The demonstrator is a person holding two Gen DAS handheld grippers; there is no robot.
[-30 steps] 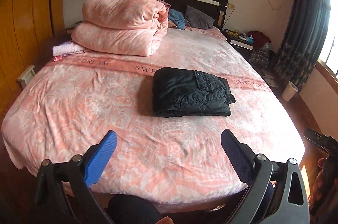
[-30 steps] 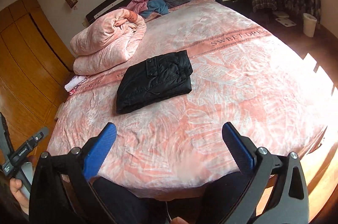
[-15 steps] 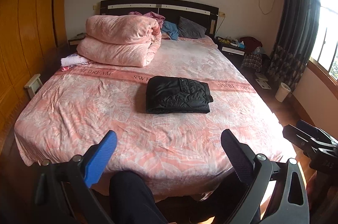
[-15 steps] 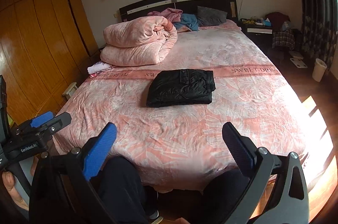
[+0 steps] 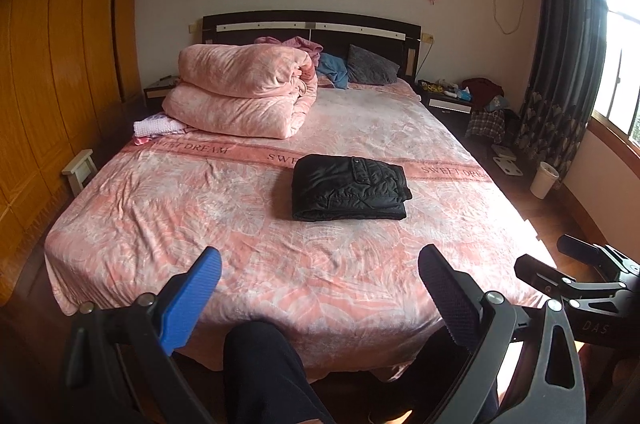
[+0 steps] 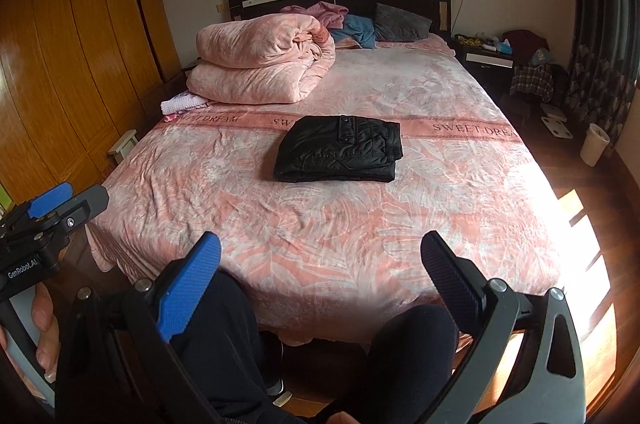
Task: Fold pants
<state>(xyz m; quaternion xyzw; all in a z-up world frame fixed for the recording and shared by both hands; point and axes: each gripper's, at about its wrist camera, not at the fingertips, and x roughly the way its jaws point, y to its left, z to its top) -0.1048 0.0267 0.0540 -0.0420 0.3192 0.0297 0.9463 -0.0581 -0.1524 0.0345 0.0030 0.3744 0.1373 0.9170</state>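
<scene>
Black padded pants (image 5: 349, 188) (image 6: 339, 149) lie folded into a neat rectangle near the middle of the pink bed (image 5: 168, 208) (image 6: 460, 192). My left gripper (image 5: 320, 274) is open, held well back from the bed's foot edge, nothing between its fingers. My right gripper (image 6: 320, 258) is open too, equally far from the pants and empty. Each gripper shows at the edge of the other's view: the right gripper (image 5: 576, 272) at lower right, the left gripper (image 6: 48, 220) at lower left in a hand.
A folded pink duvet (image 5: 244, 90) sits at the bed's far left, with clothes and a grey pillow (image 5: 370, 70) by the headboard. A wooden wardrobe (image 5: 48, 72) lines the left wall. Nightstand (image 5: 448, 102), white bin (image 5: 543, 180) and curtain stand right. The person's dark-clad legs (image 6: 224, 344) are below.
Both grippers have pulled back and away from the bed, so the folded pants look smaller and farther. Both stay open; the pants have not moved.
</scene>
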